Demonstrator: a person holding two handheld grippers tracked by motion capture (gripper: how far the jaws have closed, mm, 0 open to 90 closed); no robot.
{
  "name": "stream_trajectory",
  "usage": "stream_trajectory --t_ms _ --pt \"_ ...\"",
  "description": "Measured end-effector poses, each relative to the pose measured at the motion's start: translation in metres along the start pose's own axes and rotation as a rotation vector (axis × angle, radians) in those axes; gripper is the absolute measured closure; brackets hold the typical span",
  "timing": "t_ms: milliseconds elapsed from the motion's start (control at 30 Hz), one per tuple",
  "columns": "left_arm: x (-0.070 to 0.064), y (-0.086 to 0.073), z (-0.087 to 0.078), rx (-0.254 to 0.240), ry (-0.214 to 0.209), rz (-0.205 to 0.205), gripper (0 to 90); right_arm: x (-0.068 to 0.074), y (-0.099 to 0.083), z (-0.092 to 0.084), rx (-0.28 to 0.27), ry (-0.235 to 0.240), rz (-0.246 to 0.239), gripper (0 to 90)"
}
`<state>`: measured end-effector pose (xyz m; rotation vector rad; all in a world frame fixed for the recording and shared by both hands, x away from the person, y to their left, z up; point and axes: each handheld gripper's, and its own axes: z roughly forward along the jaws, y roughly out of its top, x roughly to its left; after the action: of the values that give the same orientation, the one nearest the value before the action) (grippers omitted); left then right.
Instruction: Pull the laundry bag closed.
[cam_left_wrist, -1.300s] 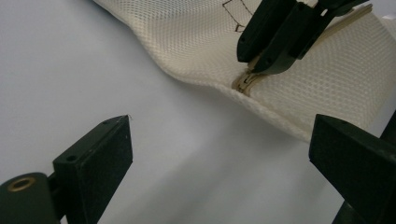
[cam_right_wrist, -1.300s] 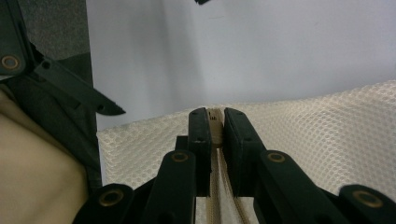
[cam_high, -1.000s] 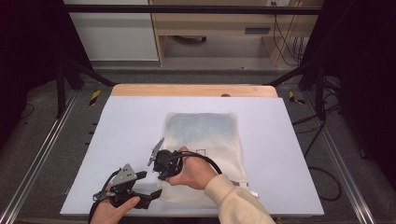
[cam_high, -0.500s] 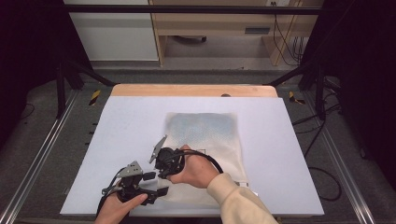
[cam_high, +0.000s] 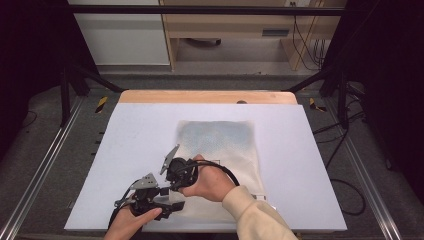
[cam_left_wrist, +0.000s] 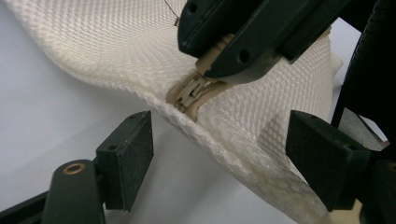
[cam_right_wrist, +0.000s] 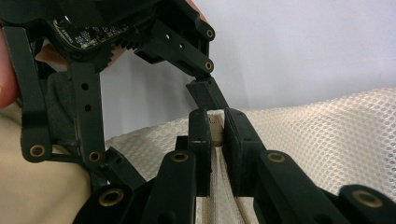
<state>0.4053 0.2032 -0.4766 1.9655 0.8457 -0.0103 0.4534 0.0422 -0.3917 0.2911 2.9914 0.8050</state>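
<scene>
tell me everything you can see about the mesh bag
The mesh bag is a flat, roughly rectangular pouch of cream, honeycomb-weave netting, lying on the white table top with its far part looking greyish-blue. A beige zipper runs along its near end. That end is lifted off the table and bowed, where the right gripper is shut on the zipper's end. The left gripper is open, its pads either side of the bag's raised edge without pinching it.

Mesh bag (cam_left_wrist: 107, 51): cream, honeycomb weave; zipper (cam_left_wrist: 194, 91) beige. Claws black. Desk (cam_high: 125, 135) pale lavender-white; sleeve (cam_high: 255, 217) cream.
</scene>
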Motion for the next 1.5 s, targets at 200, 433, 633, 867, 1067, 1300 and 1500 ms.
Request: stream_trajectory --t_ms 200,433,633,867,1067,1300,1500 --pt "0.005 0.002 0.004 -0.017 -0.038 -0.027 30.6 -0.001 0.000 0.000 -0.001 0.004 0.000 82.0" --pt "0.010 0.003 0.006 -0.024 -0.097 -0.053 42.7 -0.001 0.000 0.000 -0.003 0.005 0.000 81.9" --pt "0.013 0.003 0.010 -0.020 -0.118 -0.073 48.7 -0.001 -0.001 -0.001 0.002 0.003 0.006 81.9" --pt "0.016 0.004 0.010 -0.018 -0.145 -0.098 56.6 -0.001 -0.001 -0.002 -0.004 0.002 0.006 81.9" --pt "0.018 0.004 0.011 -0.013 -0.151 -0.110 65.6 -0.001 -0.002 -0.001 -0.001 0.000 -0.002 81.9" --pt "0.020 0.004 0.013 0.004 -0.151 -0.099 74.7 -0.001 -0.003 0.000 0.004 -0.002 -0.003 81.9" --pt "0.023 0.004 0.013 0.009 -0.134 -0.098 83.9 0.000 -0.005 0.002 0.001 -0.006 -0.013 81.9"
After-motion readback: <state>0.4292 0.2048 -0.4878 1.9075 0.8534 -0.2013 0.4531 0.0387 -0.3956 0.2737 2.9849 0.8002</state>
